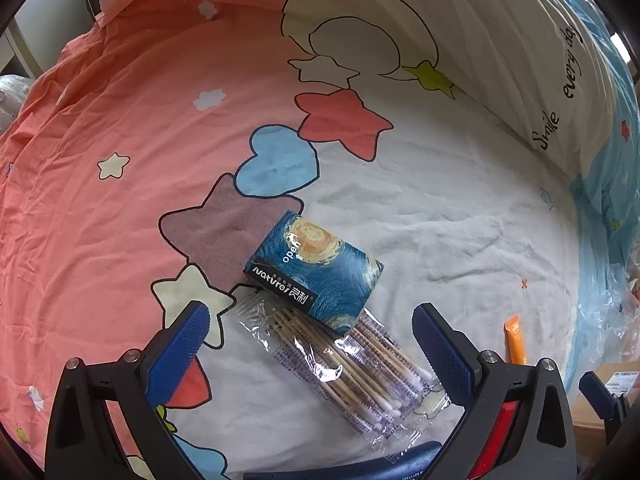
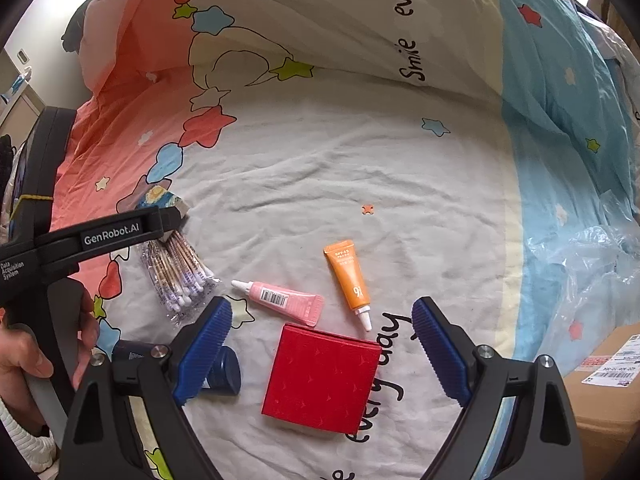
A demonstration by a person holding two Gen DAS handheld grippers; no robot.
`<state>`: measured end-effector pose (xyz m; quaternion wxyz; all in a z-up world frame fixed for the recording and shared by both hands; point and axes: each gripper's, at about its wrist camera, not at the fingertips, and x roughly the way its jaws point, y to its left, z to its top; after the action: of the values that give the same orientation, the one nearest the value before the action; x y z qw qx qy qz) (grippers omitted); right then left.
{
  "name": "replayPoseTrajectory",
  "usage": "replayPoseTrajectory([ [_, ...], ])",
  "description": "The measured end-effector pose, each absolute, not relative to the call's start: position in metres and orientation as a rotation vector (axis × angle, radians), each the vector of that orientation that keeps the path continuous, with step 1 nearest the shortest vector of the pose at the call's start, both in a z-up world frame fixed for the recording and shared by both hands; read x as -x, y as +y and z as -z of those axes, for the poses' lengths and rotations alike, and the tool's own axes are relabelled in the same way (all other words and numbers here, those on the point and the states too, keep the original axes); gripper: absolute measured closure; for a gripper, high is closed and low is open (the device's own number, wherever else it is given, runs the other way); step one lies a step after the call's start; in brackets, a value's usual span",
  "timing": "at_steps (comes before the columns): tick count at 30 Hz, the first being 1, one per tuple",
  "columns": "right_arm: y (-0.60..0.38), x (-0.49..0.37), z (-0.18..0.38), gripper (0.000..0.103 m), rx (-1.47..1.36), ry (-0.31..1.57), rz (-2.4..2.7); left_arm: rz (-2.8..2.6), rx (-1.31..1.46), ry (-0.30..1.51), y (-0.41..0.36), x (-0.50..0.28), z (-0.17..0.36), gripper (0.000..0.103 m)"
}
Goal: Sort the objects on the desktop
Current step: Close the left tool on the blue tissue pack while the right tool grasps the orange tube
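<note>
A blue swirl-patterned tissue pack (image 1: pixel 316 270) lies on the bedspread, its near end resting on a clear bag of cotton swabs (image 1: pixel 348 364). My left gripper (image 1: pixel 312 340) hangs open just above them, its blue pads either side of the swab bag. Under the right wrist view's open right gripper (image 2: pixel 322 334) sits a red square box (image 2: pixel 322 378). Beyond the box lie a pink tube (image 2: pixel 282 300) and an orange tube (image 2: pixel 349 278). A dark blue round container (image 2: pixel 222 372) lies behind the left finger. The swab bag (image 2: pixel 178 276) and tissue pack (image 2: pixel 166 198) appear at left under the left gripper's body.
Everything rests on a wrinkled pink, white and blue bedspread (image 2: pixel 380 168) with stars and lettering, bunched up at the back. A cardboard box (image 2: pixel 608 384) and crinkled clear plastic (image 2: pixel 592 256) sit at the right. A hand (image 2: pixel 24 356) holds the left gripper's handle.
</note>
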<state>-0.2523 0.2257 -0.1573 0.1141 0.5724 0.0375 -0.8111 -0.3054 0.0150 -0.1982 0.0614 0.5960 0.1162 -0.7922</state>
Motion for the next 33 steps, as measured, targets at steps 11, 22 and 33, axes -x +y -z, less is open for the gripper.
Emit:
replayPoseTrajectory([
  [11, 0.228, 0.272, 0.184, 0.013, -1.696, 0.121, 2.351, 2.361, -1.748, 0.399, 0.009, 0.321, 0.213, 0.000],
  [22, 0.237, 0.283, 0.214, 0.013, -1.779, 0.023, 2.289, 2.374, -1.777, 0.325, 0.014, 0.333, 0.227, 0.000],
  [33, 0.246, 0.278, 0.217, 0.062, -1.822, 0.052, 2.327, 2.419, -1.764, 0.234, 0.015, 0.329, 0.220, 0.024],
])
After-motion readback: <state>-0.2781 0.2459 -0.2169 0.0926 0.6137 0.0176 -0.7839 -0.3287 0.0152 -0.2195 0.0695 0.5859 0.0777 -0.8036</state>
